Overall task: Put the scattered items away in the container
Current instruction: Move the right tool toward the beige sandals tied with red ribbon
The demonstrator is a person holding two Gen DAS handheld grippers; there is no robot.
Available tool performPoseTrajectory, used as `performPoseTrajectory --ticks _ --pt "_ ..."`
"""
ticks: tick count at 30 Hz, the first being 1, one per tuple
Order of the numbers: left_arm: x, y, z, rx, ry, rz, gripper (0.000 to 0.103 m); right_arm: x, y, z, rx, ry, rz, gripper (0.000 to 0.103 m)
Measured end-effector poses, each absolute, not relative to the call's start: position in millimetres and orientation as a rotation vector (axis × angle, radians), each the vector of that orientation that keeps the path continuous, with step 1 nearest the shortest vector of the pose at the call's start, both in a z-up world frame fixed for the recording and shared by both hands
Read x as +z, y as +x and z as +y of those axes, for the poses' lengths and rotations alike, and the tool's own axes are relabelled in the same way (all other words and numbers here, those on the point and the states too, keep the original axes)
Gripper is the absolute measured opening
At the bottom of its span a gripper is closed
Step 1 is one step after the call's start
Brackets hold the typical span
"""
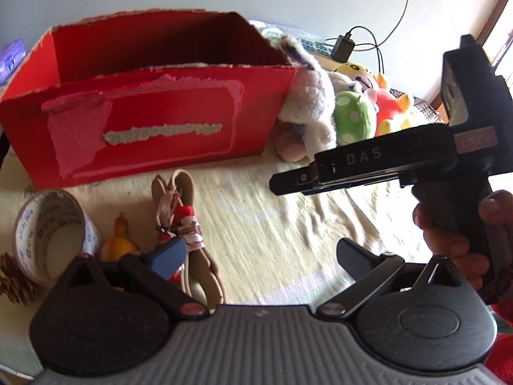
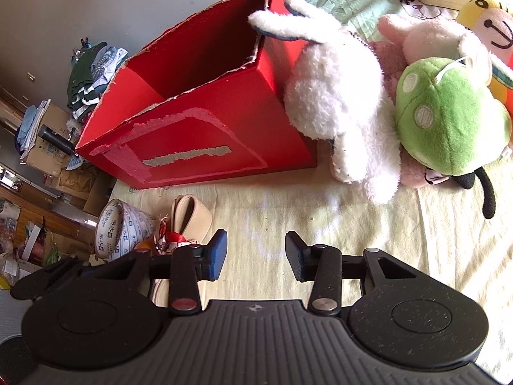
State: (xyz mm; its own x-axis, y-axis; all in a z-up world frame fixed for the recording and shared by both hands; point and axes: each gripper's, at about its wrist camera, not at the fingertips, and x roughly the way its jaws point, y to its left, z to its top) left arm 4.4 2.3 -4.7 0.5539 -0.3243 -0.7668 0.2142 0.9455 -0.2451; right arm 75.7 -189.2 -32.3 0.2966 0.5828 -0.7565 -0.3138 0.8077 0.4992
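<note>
Cardboard, red and torn along its rim, forms the open box [image 2: 205, 134] that stands at the back of a cream cloth-covered tabletop [image 2: 320, 211], its inside bare as far as both views show. Against its right end leans a fluffy white plush rabbit [image 2: 336, 102], with a green spotted plush toy [image 2: 449, 118] just beside it and more soft toys behind. Near the box's front left lie a roll of printed clear tape [image 1: 51, 237], a small orange gourd-shaped toy [image 1: 117, 243], a brown pine cone [image 1: 14, 280] and a beige strap bundle tied with red-and-white cord [image 1: 182, 224]. Left tongs [image 1: 256, 256] stand wide, one blue pad over the strap bundle, nothing gripped. Right tongs [image 2: 255, 253] stand narrowly parted above bare cloth, holding nothing.
</note>
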Motion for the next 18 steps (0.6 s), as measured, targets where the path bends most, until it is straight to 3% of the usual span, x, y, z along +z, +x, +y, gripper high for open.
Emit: performPoseTrajectory --ticks 5,18 --pt "-17.0 8.0 7.1 -0.308 -0.132 0.983 0.1 -34.4 79.9 -167.9 0.739 0.295 1.153 0.03" --pt "-26.9 7.4 3.0 -0.35 -0.143 0.996 0.099 -47.0 79.0 -131.4 0.866 0.165 1.228 0.025"
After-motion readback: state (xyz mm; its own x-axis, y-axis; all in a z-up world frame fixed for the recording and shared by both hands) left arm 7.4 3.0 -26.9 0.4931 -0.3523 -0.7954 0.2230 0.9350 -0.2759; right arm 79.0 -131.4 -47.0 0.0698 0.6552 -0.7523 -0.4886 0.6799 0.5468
